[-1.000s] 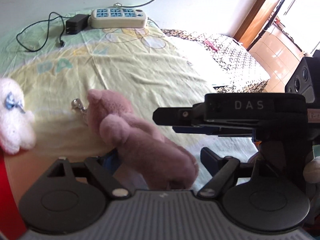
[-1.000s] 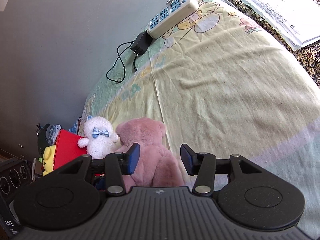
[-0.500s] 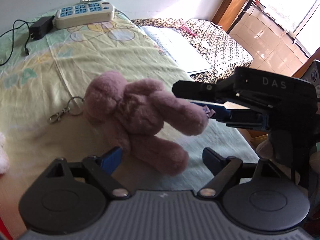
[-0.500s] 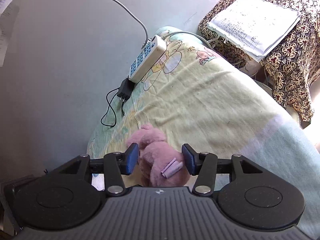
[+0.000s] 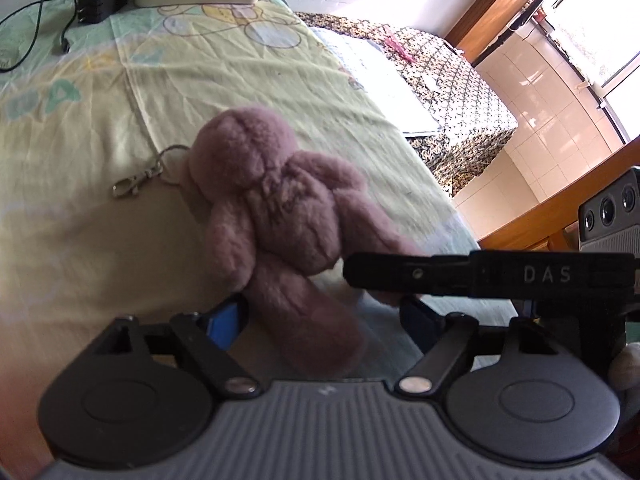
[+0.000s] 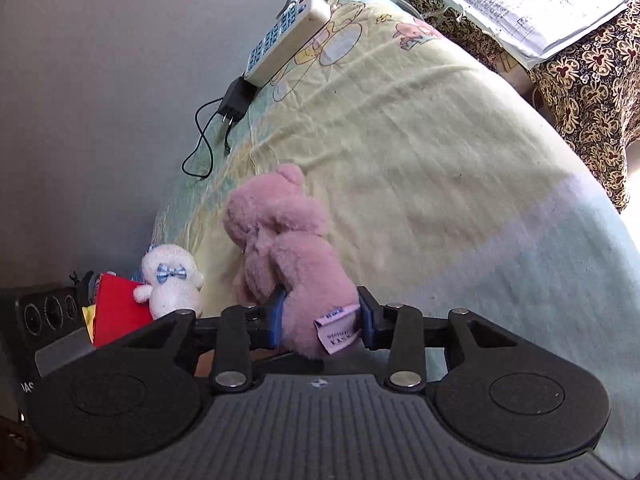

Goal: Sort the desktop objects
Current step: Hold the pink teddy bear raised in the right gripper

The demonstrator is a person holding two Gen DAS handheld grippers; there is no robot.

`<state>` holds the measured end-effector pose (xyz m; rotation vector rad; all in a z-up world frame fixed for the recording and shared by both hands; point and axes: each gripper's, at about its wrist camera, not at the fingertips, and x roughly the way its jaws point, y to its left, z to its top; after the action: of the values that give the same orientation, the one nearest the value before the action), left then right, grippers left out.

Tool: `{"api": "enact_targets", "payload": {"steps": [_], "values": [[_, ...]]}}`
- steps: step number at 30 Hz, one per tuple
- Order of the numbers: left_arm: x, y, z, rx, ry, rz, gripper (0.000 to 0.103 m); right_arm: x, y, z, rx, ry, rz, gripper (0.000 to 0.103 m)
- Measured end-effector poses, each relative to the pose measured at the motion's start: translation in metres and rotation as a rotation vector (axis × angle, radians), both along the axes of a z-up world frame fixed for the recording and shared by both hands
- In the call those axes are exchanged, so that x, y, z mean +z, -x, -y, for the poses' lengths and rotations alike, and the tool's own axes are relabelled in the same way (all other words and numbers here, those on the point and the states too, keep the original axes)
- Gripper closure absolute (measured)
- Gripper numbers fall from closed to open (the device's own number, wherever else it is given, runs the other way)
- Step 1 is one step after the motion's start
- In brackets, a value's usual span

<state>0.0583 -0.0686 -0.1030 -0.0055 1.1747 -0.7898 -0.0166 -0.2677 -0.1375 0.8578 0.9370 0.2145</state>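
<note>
You've got the pink plush bear (image 6: 288, 256) pinched in your right gripper (image 6: 320, 320), both blue pads pressed into its lower body with the sewn-in label (image 6: 338, 330) poking out beside the right one. Half a second ago the bear hung higher and farther out over the bed; now it rides lower, closer to the white plush with the blue bow (image 6: 172, 280) and the red item (image 6: 116, 312) at the left edge (that corner looks like your collection spot, though I can't see a container's rim). So the carry seems to be heading back toward that group, and the drop isn't done yet.

Your left gripper (image 5: 320, 320) stands spread wide, one bear leg dangling between its fingers without being squeezed. From that side the bear's keyring and clasp (image 5: 148, 172) hang off its head, swinging clear of the sheet.

Below you is a pale yellow-green cartoon-print sheet (image 6: 420, 152), wrinkled and soft, so anything set down will settle, not slide. A white power strip (image 6: 288, 36) and a black adapter with its cord (image 6: 234, 100) sit at the far end by the grey wall. Right of the bed, a stack of papers (image 6: 528, 4) rests on a brown floral cloth (image 6: 588, 92); the left view shows tiled floor and bright windows beyond.
</note>
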Motion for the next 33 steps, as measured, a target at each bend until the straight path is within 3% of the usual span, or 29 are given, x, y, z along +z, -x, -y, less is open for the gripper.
{"api": "enact_targets", "payload": {"steps": [2,4,6,7,10,17,20,22,29,33], "values": [[0.002,0.006,-0.005,-0.012,0.006,0.005,0.023,0.004,0.006,0.003,-0.013,0.010,0.007,0.063],[0.002,0.007,-0.009,-0.011,0.001,0.006,0.023,0.010,0.011,0.011,-0.074,0.035,0.041,0.056],[0.004,0.005,-0.013,-0.002,0.013,0.003,0.023,0.014,0.009,0.019,-0.136,0.030,0.072,0.034],[0.005,0.002,-0.015,0.006,0.025,0.002,0.020,0.014,0.005,0.019,-0.150,0.033,0.082,0.031],[0.008,-0.011,-0.015,0.050,0.030,0.019,0.019,0.012,-0.012,0.008,-0.129,0.076,0.083,0.031],[-0.003,-0.035,-0.003,0.078,0.011,0.031,0.025,0.002,-0.042,-0.004,-0.089,0.041,0.081,0.035],[-0.003,-0.039,0.002,0.068,0.024,0.032,0.025,0.004,-0.047,-0.014,-0.015,0.081,0.081,0.046],[-0.003,-0.038,0.004,0.066,0.031,0.028,0.026,0.004,-0.047,-0.015,-0.002,0.089,0.078,0.049],[0.008,-0.023,-0.007,0.064,0.027,0.035,0.029,0.000,-0.031,-0.012,-0.022,-0.036,0.024,0.053],[0.022,-0.003,-0.018,0.068,0.032,0.065,0.029,0.015,-0.015,-0.023,0.010,-0.025,0.054,0.053]]}}
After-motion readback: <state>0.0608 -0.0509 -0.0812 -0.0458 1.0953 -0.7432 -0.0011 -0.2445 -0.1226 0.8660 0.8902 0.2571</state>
